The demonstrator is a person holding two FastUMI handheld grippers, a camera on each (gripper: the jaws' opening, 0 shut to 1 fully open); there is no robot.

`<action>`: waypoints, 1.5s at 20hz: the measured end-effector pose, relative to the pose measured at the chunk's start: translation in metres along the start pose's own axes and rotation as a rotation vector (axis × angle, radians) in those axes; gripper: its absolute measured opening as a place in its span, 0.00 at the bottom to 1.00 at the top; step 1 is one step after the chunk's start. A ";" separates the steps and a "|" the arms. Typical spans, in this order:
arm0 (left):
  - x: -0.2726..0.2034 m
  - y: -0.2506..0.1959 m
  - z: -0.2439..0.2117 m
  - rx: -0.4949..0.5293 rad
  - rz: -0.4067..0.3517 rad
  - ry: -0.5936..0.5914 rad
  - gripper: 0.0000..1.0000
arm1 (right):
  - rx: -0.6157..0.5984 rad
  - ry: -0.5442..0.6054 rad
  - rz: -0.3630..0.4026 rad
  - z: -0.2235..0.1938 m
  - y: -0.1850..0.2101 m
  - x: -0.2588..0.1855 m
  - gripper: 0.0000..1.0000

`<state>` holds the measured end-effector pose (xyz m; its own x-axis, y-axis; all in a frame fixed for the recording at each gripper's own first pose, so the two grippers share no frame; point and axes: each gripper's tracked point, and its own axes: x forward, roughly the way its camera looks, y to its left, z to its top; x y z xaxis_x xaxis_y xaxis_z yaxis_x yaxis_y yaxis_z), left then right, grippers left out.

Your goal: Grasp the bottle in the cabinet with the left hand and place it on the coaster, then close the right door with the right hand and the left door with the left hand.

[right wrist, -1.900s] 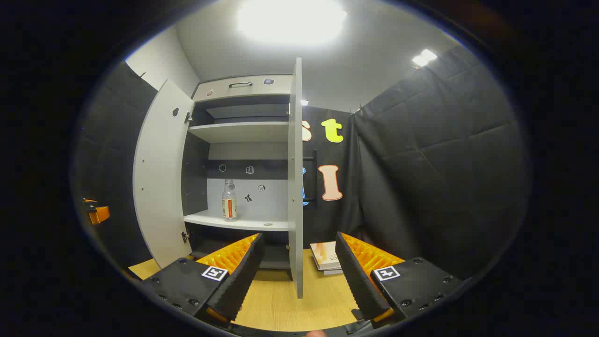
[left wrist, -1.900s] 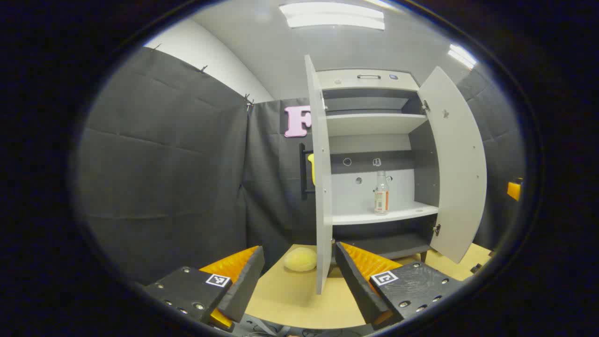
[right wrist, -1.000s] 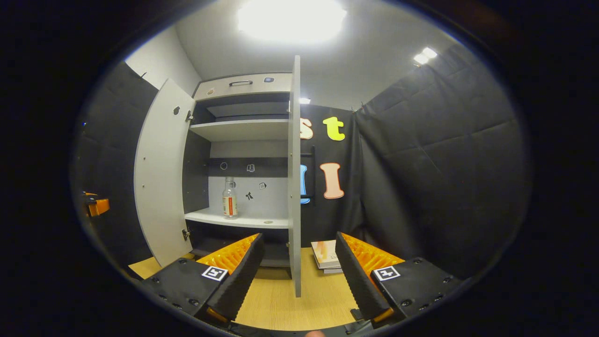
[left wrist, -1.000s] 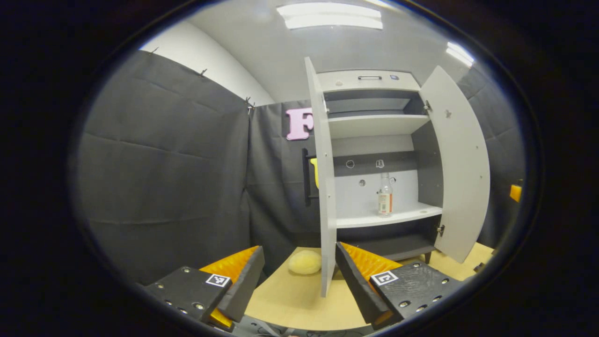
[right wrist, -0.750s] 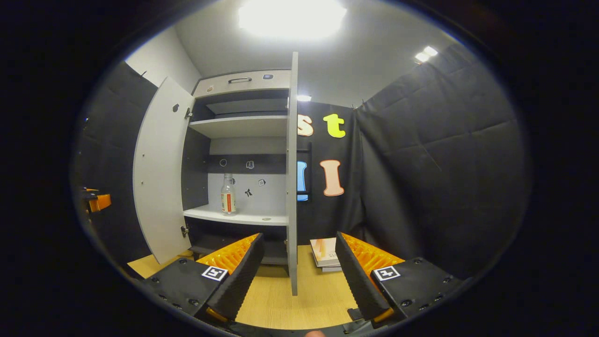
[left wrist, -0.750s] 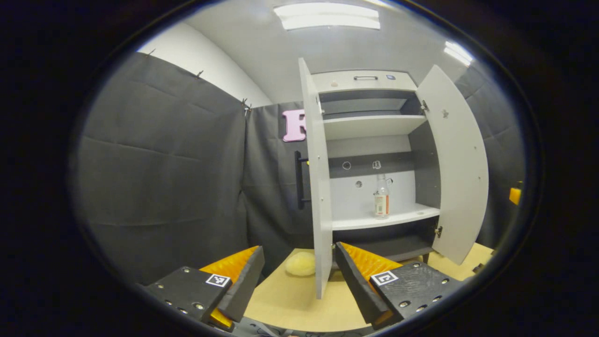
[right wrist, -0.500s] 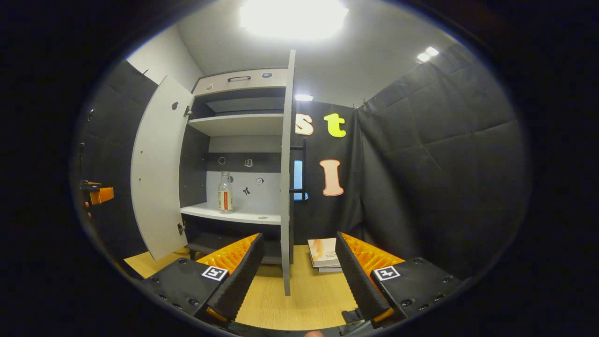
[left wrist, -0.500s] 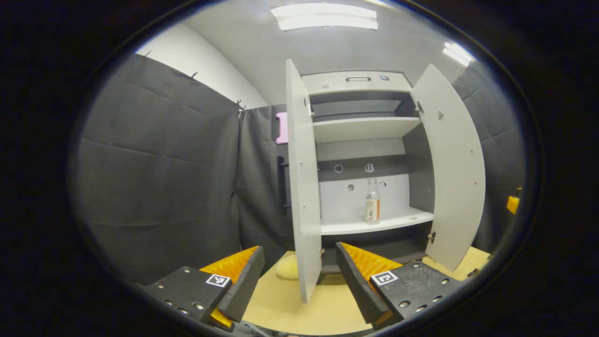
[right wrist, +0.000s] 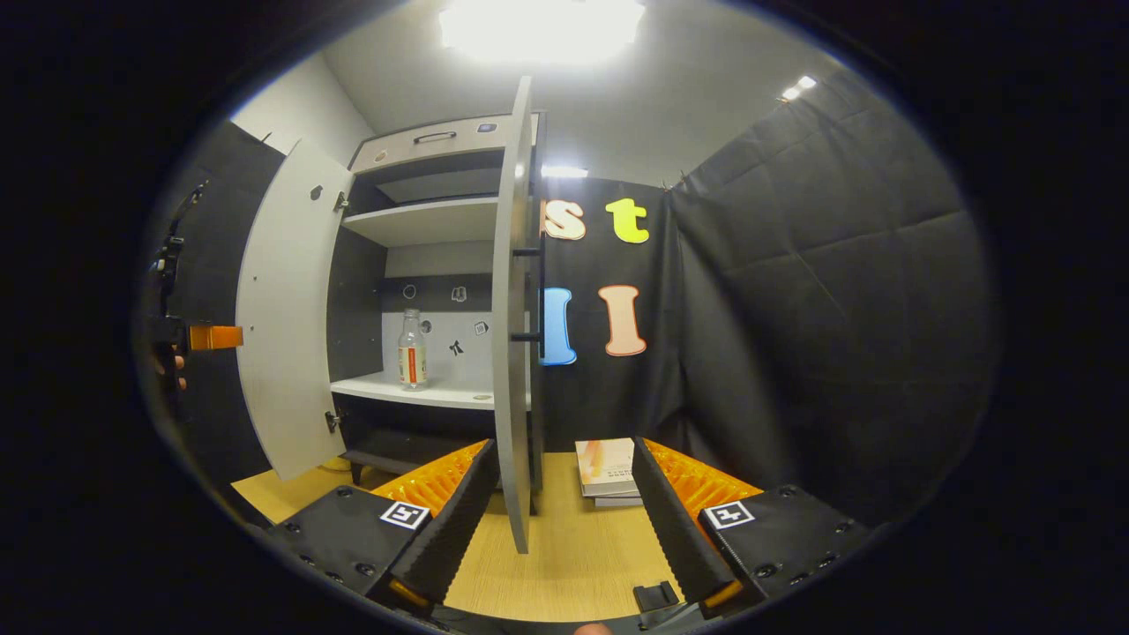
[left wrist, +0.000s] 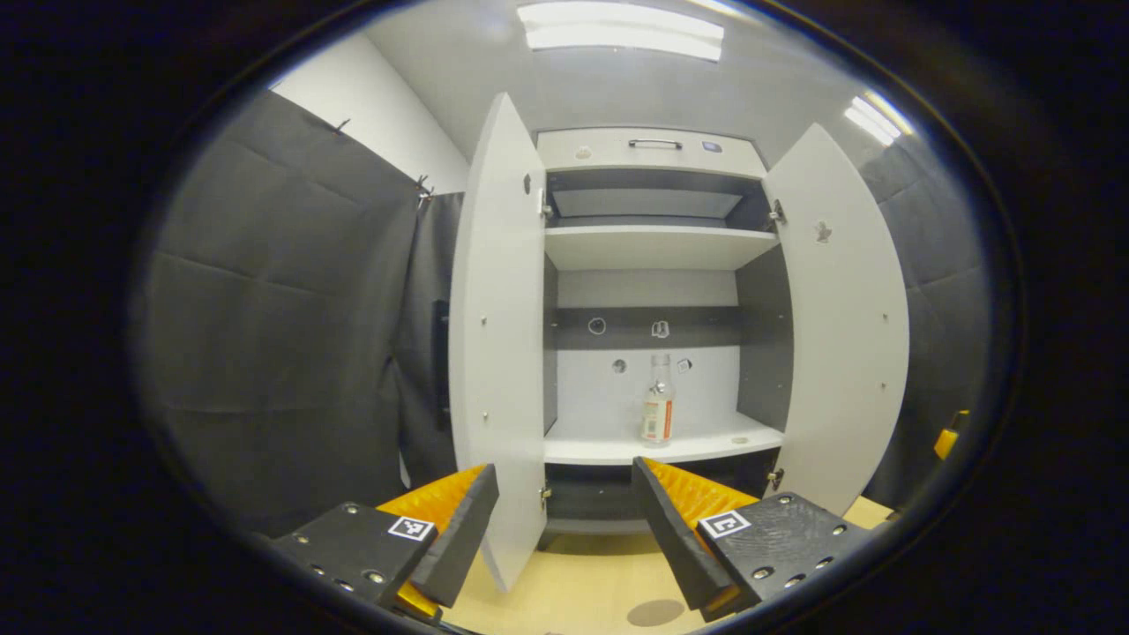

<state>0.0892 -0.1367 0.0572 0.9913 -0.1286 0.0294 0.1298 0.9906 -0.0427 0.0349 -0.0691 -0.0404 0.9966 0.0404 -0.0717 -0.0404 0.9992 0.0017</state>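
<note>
One bottle [left wrist: 657,408], two open cabinet doors [left wrist: 496,335], one coaster [left wrist: 654,612], two stacked books [right wrist: 605,470]

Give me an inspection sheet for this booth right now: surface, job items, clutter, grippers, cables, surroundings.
Surface: wooden table, bare in front of the cabinet.
Job's things: bottle upright on the cabinet's lower shelf; left door and right door both open; round dark coaster on the table near the left gripper.
Clutter: stacked books on the table right of the cabinet.
Grippers: left gripper jaws open, empty; right gripper jaws open, empty.
Cables: nothing seen.
Surroundings: black cloth walls, ceiling lights.
</note>
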 end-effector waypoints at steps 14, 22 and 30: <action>0.185 -0.103 0.011 -0.017 -0.271 -0.004 0.93 | -0.011 0.035 -0.169 -0.017 -0.018 0.033 0.97; 0.284 -0.139 0.009 -0.033 -0.353 -0.012 0.93 | -0.011 0.065 -0.304 -0.029 -0.035 0.046 0.97; 0.341 -0.162 0.008 -0.058 -0.388 -0.008 0.93 | 0.006 0.067 -0.427 -0.032 -0.057 0.044 0.97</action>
<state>0.4057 -0.3404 0.0817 0.8682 -0.4923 0.0622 0.4961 0.8642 -0.0837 0.0789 -0.1240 -0.0756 0.9170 -0.3764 -0.1322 0.3751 0.9263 -0.0362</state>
